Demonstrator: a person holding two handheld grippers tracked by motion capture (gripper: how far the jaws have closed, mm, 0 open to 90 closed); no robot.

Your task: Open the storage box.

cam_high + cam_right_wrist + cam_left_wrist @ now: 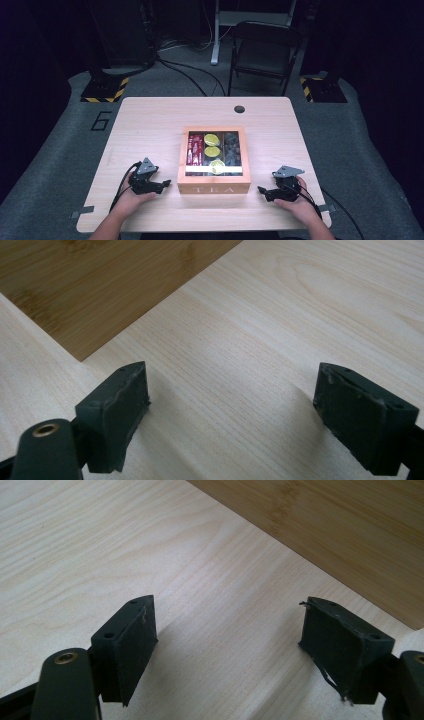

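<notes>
High view is showing the left gripper [162, 184] and right gripper [262, 191], jaws apart and empty, flanking the closed tea box [214, 161] mid-table [150, 120], seemingly readying to open it.

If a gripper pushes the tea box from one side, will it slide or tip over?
The tea box is low and wide, so it would probably slide on the smooth table, not tip. Its rigid wooden walls should not flex. The window lid may be fragile.
</notes>
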